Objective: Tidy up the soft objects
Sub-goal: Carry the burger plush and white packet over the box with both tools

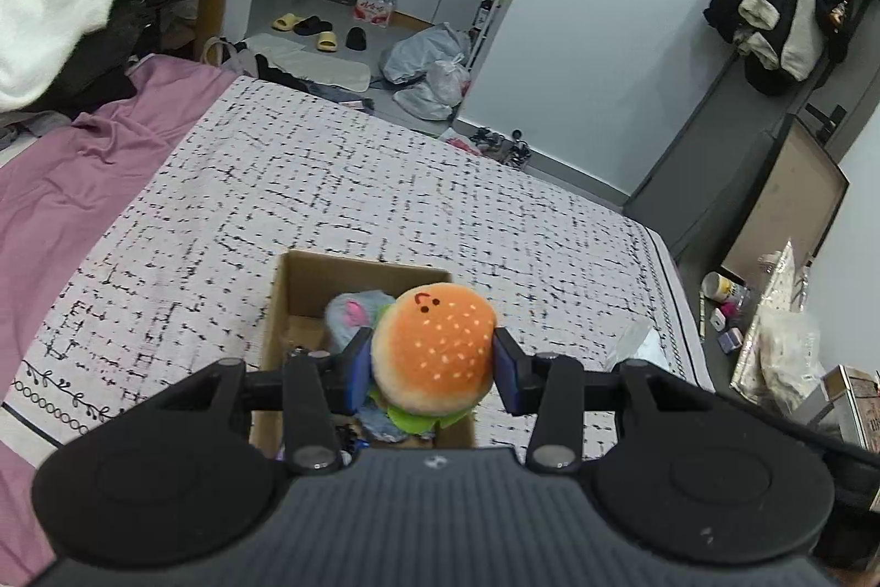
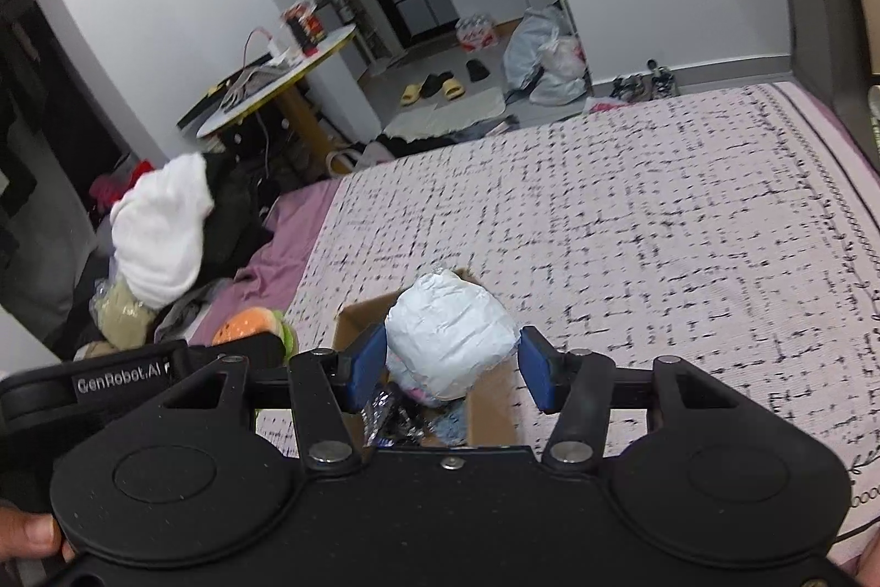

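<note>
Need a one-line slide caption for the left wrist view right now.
Left claw grips a burger plush above the cardboard box on the patterned bedspread.

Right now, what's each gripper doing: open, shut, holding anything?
Left gripper: shut on the burger plush, above the cardboard box.
Right gripper: shut on the white wrapped bundle, above the same box.
</note>
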Available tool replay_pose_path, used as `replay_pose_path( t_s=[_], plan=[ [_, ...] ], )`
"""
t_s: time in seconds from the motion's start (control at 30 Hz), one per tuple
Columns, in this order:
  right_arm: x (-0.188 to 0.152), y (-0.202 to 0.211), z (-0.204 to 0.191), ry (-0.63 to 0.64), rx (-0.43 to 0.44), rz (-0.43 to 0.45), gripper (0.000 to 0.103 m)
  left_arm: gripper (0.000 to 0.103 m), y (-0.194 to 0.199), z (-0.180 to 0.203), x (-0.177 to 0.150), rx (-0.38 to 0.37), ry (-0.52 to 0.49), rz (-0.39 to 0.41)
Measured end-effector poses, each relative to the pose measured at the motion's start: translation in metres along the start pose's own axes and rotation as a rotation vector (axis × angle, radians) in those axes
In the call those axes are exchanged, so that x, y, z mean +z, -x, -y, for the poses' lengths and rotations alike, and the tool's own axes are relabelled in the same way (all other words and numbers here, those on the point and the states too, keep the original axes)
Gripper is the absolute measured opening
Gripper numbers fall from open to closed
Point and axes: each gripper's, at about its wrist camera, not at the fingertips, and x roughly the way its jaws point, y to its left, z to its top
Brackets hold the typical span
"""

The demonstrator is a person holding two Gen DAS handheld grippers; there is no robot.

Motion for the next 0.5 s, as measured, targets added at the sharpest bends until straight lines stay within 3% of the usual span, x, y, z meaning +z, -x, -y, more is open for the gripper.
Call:
replay_pose_path(
  t_s=[0.13,0.5],
  plan=[
    [-0.005,-0.015,-0.010,-0.006,0.037,-0.047,0.053,0.044,-0.006,-0.015,0.004,0.003,0.018,-0.005],
    [-0.027,-0.063,-0.025,0.021,0.014,-0.163,0.053,0.044,-0.037,-0.055,0.005,0.027,0.078,-0.056]
  ],
)
